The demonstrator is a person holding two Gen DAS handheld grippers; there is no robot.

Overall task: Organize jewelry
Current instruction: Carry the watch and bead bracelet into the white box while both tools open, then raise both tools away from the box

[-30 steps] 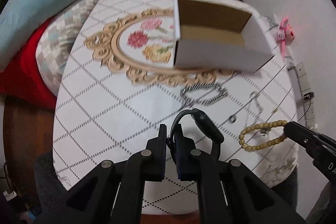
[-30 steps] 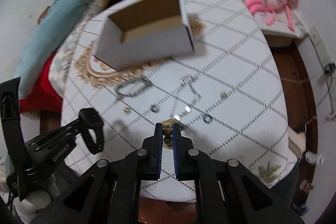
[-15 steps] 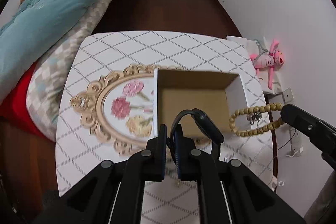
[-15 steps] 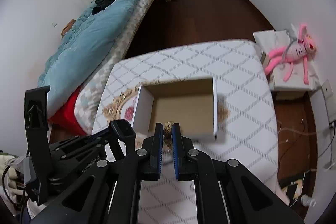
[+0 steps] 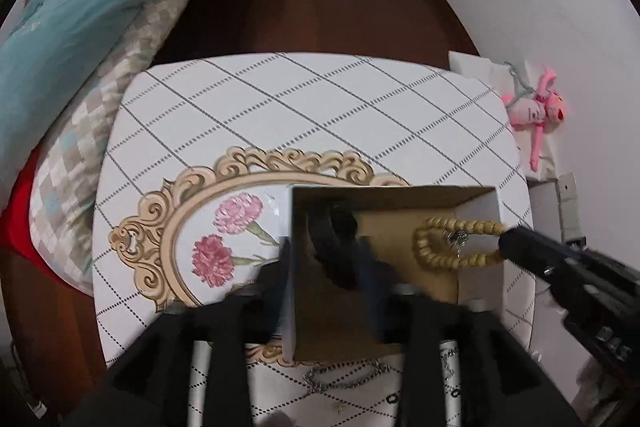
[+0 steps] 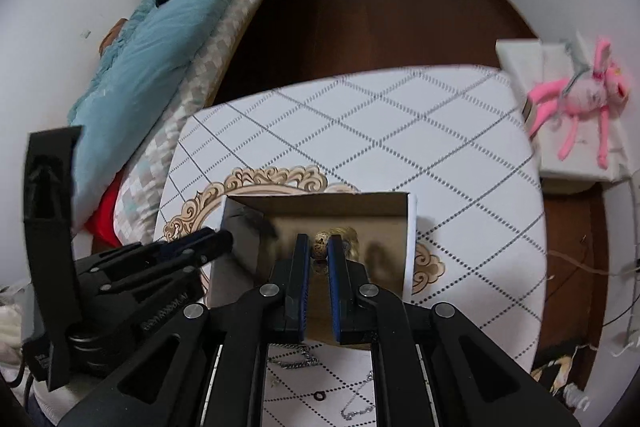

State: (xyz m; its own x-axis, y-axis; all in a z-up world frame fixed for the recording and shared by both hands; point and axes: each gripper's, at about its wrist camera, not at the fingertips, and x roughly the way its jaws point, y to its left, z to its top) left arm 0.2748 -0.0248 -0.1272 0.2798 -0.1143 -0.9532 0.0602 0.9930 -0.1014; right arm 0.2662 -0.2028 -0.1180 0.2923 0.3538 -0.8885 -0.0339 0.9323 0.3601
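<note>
Your right gripper point(image 6: 319, 251), fingers clenched on one bead, dangles the limp, light tan wooden bead bracelet point(image 5: 452, 243) over the open cardboard box point(image 5: 478, 291), while your left gripper's point(image 5: 328, 263) fingers are opening, black watch point(image 5: 336, 239) blurred between them.

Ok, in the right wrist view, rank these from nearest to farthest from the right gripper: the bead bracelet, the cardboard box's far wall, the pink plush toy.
1. bead bracelet, clamped in the right gripper.
2. cardboard box, far wall just beyond.
3. pink plush toy, off the table, far upper right.
</note>
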